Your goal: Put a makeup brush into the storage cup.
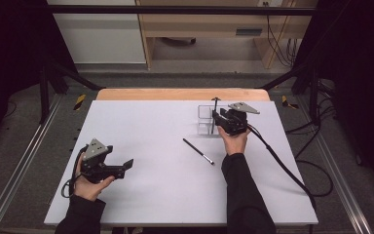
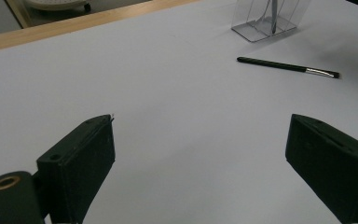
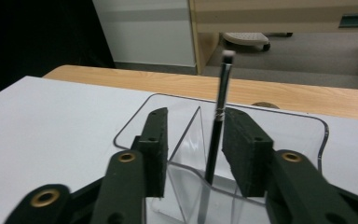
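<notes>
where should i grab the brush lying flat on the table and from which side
Take the loose brush by the middle of its black handle, coming straight down from above with the jaws across its length. It lies flat and slim on the bare white table, well apart from the clear holder, so probably nothing blocks a top approach. The open left tool sits nearer.

The middle and left of the white table [image 1: 141, 146] are bare, so a hand can pass there. A black brush [image 1: 198, 151] lies right of the middle. The clear holder [image 1: 205, 119] blocks the far right.
</notes>
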`<move>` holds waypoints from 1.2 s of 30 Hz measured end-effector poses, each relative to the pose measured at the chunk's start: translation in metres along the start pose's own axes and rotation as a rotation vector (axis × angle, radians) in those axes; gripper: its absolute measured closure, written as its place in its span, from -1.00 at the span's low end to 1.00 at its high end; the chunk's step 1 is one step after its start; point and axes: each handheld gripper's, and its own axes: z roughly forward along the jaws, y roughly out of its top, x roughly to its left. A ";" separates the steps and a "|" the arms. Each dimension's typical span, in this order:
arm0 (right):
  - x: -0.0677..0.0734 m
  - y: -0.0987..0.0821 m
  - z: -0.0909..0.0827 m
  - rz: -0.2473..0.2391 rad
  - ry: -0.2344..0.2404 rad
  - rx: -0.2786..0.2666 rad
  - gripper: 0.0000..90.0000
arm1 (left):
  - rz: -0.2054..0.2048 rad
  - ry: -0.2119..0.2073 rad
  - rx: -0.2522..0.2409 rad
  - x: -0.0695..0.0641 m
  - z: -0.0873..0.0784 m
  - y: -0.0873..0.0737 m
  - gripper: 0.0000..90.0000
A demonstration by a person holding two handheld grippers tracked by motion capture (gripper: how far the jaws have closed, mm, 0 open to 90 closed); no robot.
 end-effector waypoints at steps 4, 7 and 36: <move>0.003 0.003 -0.011 -0.019 0.029 -0.005 0.05 | 0.001 0.001 -0.001 0.000 0.000 0.000 -0.84; 0.005 0.006 -0.021 -0.029 0.052 -0.015 -0.06 | 0.002 0.003 -0.003 -0.001 0.000 0.000 -0.84; 0.012 -0.014 -0.108 -0.087 0.148 -0.021 -0.78 | 0.000 0.003 -0.029 -0.002 -0.002 0.001 -0.85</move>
